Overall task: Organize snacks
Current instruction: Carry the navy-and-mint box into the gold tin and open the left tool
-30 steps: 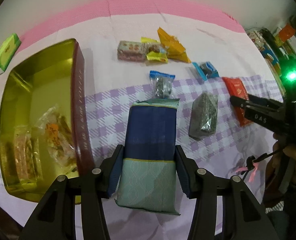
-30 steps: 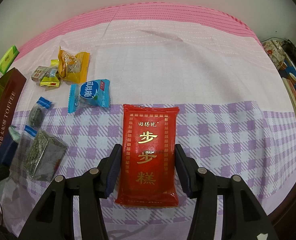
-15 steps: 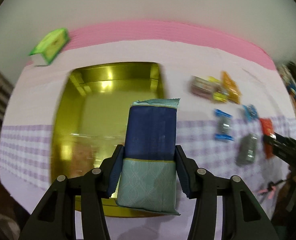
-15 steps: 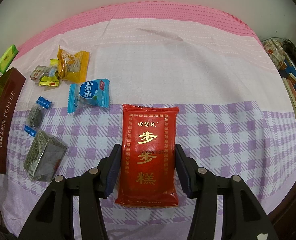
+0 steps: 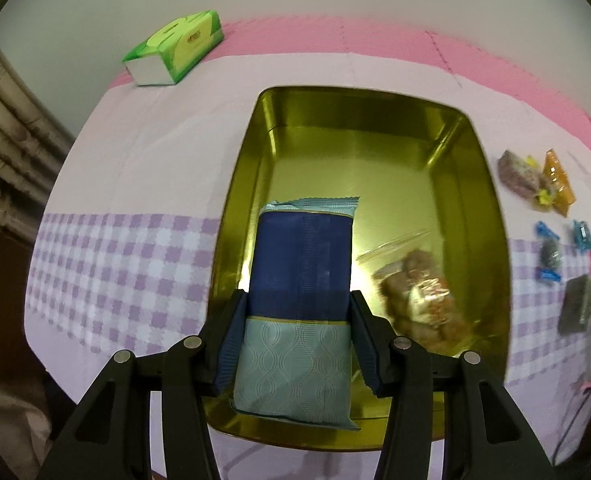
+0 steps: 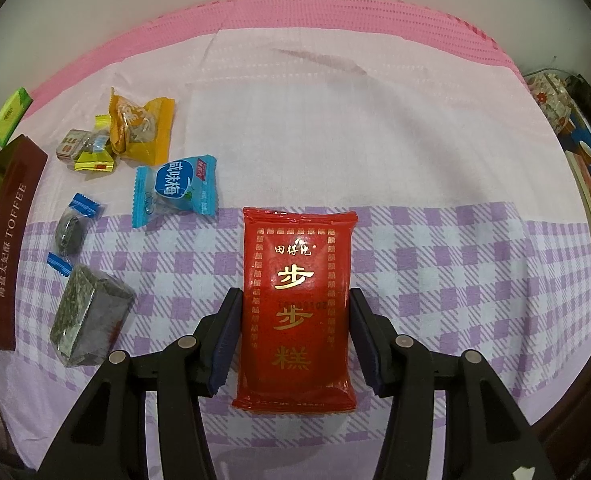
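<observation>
My left gripper [image 5: 298, 300] is shut on a packet that is dark blue above and pale teal below [image 5: 303, 256]. It hangs over the left half of the open gold tin [image 5: 359, 94]. A clear bag of brown snacks [image 5: 419, 296] lies in the tin's right half. In the right wrist view, my right gripper [image 6: 293, 300] is shut on a red packet with gold characters [image 6: 295, 272], low over the purple-checked cloth. The tin's brown side [image 6: 7, 248] shows at the far left there.
Loose snacks lie between the tin and the red packet: a light-blue candy [image 6: 175, 190], an orange packet [image 6: 143, 128], a small dark sweet [image 6: 71, 232], a dark wrapped block [image 6: 89, 316]. A green tissue pack [image 5: 175, 46] sits behind the tin. Boxes [image 6: 583, 160] crowd the table's right edge.
My left gripper has carried the blue and teal packet leftwards from the checked cloth to above the tin, rolling as it went. The right gripper and the red packet have stayed put.
</observation>
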The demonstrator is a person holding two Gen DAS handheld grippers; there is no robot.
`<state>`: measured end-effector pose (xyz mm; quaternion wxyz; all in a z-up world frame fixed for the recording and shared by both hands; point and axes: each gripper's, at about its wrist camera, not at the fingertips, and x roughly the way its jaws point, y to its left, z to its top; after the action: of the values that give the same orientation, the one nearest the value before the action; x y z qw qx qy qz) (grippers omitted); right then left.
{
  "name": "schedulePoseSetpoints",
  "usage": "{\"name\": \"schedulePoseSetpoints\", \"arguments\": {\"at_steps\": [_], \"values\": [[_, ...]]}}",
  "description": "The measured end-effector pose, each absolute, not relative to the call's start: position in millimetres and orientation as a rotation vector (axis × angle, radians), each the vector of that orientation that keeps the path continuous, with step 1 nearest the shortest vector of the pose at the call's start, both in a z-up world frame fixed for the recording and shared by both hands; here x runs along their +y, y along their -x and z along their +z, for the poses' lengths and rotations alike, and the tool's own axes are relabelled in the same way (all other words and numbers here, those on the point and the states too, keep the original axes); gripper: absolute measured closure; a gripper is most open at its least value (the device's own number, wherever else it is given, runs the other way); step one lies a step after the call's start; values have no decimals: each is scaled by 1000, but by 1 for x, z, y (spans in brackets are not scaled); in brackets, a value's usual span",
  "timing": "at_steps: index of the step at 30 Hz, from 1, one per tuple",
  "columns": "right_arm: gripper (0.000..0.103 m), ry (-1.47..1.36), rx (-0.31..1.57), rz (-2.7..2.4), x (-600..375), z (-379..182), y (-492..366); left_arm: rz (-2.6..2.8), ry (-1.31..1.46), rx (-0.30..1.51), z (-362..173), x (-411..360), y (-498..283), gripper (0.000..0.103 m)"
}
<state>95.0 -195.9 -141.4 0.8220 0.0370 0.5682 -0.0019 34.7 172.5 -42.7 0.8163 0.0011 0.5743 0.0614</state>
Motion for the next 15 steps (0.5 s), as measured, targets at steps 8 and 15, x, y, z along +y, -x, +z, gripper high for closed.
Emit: {"name": "schedulePoseSetpoints", "arguments": {"at_steps": [8,15], "values": [[52,-85,1237,-9,-197,-141,-97,143,-44,1218,-49,176,-31,52],[53,-86,1242,-11,-192,-141,-103,139,-71,1214,-49,172,-32,52]]}}
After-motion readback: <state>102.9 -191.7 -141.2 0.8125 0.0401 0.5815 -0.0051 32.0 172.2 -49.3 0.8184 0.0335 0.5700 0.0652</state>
